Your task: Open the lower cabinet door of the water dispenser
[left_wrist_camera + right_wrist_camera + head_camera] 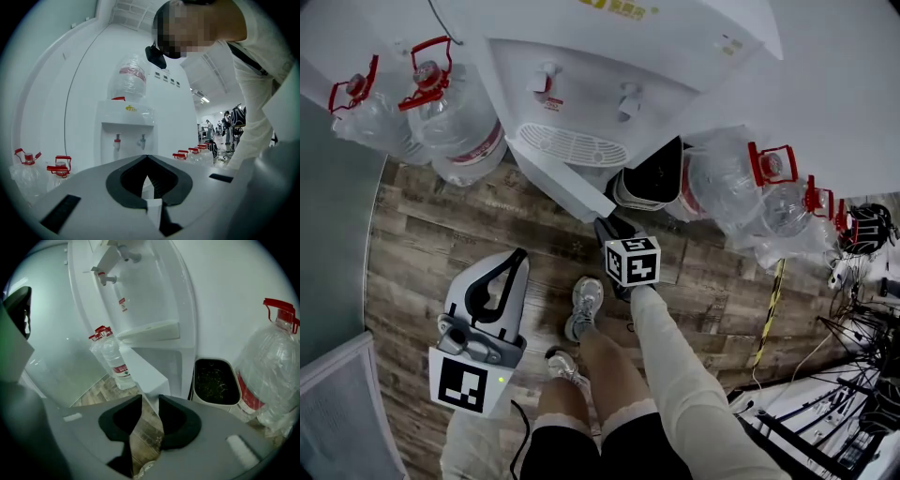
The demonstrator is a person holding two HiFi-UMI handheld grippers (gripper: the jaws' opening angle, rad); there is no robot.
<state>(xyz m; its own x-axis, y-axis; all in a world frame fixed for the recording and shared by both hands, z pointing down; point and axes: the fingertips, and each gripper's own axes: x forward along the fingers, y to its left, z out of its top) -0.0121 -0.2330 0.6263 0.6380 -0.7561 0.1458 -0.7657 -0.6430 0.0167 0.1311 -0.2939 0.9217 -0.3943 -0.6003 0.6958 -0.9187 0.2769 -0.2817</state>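
The white water dispenser [609, 56] stands at the top of the head view, and its lower cabinet door [558, 178] is swung out over the wood floor. My right gripper [605, 228] is at the door's free end. In the right gripper view the door [143, 369] tapers down into the narrow gap of the right gripper [149, 401] and fills it at the tips, so the jaws are shut on the door's edge. My left gripper [517, 255] hangs left of the door, apart from it. In its own view the left gripper [147, 157] is shut and empty, facing the dispenser [126, 126].
Large water jugs with red caps stand to the left [455, 122] and right [727, 183] of the dispenser. A black-lined bin [215, 380] sits right beside the cabinet. The person's shoes [584, 305] are just behind the door. Cables and stands [853, 375] crowd the right.
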